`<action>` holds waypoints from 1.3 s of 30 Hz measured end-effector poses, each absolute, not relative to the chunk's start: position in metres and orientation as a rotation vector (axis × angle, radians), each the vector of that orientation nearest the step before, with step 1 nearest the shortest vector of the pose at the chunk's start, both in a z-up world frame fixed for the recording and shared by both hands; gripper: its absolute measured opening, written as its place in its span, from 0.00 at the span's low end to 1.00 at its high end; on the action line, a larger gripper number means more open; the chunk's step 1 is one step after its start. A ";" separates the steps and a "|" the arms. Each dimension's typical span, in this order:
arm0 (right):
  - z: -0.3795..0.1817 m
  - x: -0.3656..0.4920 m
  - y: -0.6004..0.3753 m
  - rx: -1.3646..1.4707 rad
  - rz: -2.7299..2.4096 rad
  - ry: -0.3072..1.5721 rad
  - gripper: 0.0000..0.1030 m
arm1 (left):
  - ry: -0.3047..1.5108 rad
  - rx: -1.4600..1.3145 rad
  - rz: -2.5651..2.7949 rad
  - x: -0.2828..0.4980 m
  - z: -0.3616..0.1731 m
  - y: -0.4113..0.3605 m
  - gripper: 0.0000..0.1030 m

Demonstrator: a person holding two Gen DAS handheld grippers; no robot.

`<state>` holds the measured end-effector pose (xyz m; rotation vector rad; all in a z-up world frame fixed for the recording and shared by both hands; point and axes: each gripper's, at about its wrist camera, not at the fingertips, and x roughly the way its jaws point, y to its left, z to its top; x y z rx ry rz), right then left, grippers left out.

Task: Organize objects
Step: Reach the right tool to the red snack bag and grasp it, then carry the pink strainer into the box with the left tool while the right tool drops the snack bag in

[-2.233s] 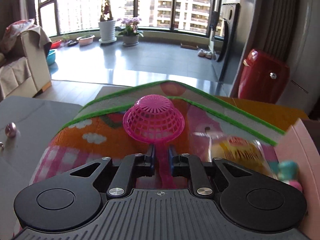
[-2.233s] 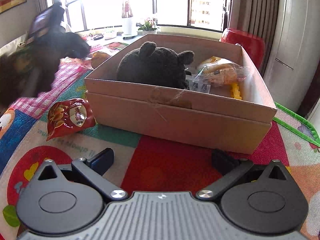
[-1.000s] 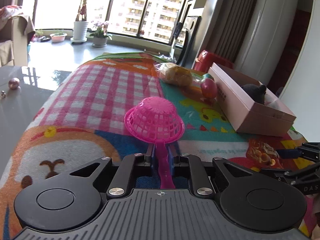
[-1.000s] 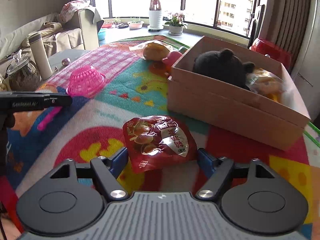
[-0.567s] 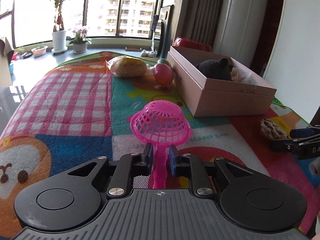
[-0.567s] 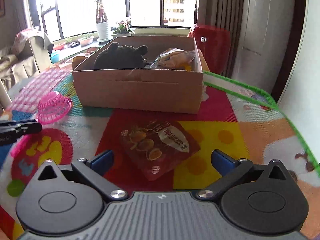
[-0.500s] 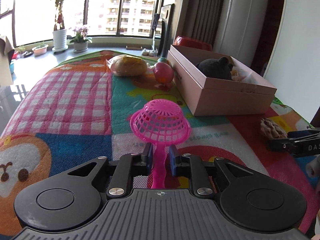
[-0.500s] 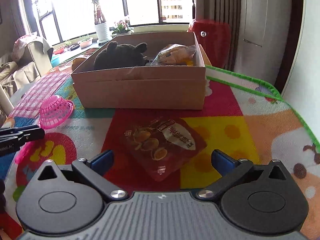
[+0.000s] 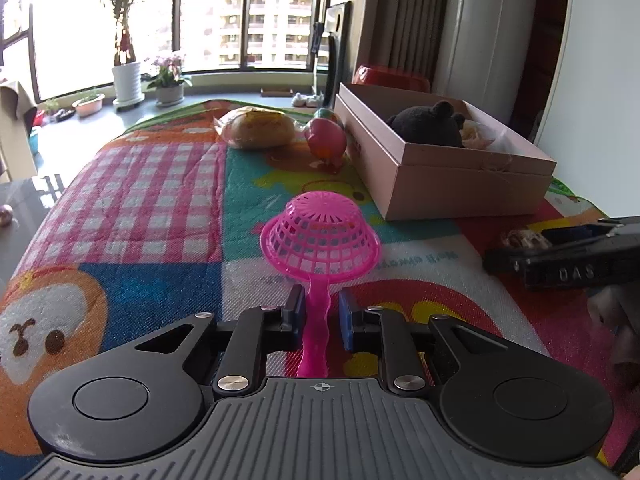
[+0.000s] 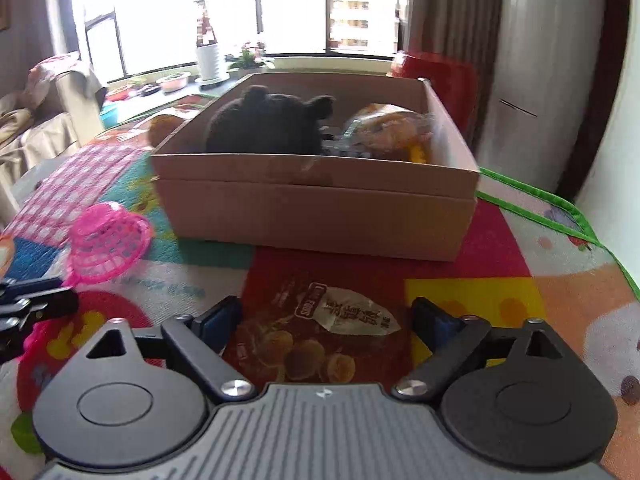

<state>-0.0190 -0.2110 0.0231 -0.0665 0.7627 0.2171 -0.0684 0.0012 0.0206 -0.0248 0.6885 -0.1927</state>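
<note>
My left gripper is shut on the handle of a pink plastic strainer, whose basket points away, bottom up, over the colourful mat. The same strainer shows at the left of the right wrist view. My right gripper has its jaws wide and closing, one on each side of a red snack packet that lies flat on the mat; the pads stand apart from it. Just beyond is an open cardboard box with a black plush toy and a bagged bread inside.
A bagged bun and a pink egg-shaped toy lie on the mat left of the box. A red stool stands behind the box. The mat's green edge runs along the right. Grey tabletop lies to the left.
My right gripper has slid forward, so the snack packet now lies between its fingers, and the jaws have narrowed a little. The left gripper with the strainer has stayed put over the last half second.
</note>
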 end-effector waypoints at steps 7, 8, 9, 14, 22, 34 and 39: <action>0.025 -0.056 -0.207 -0.203 0.377 0.755 1.00 | 0.689 -0.032 -0.198 -0.069 0.021 0.003 0.19; 0.026 -0.058 -0.212 -0.206 0.356 0.758 1.00 | 0.688 -0.036 -0.201 -0.069 0.020 0.004 0.19; 0.025 -0.061 -0.217 -0.205 0.341 0.756 1.00 | 0.686 -0.043 -0.203 -0.069 0.020 0.005 0.19; 0.025 -0.066 -0.237 -0.160 0.310 0.773 1.00 | 0.683 -0.059 -0.206 -0.070 0.020 0.007 0.19; 0.022 -0.053 -0.227 -0.158 0.340 0.765 1.00 | 0.690 -0.080 -0.215 -0.070 0.020 0.011 0.19; 0.021 -0.051 -0.205 -0.221 0.385 0.710 0.97 | 0.691 -0.010 -0.233 -0.080 0.022 0.008 0.19; 0.022 -0.052 -0.204 -0.219 0.395 0.705 0.93 | 0.692 -0.012 -0.230 -0.070 0.022 0.007 0.19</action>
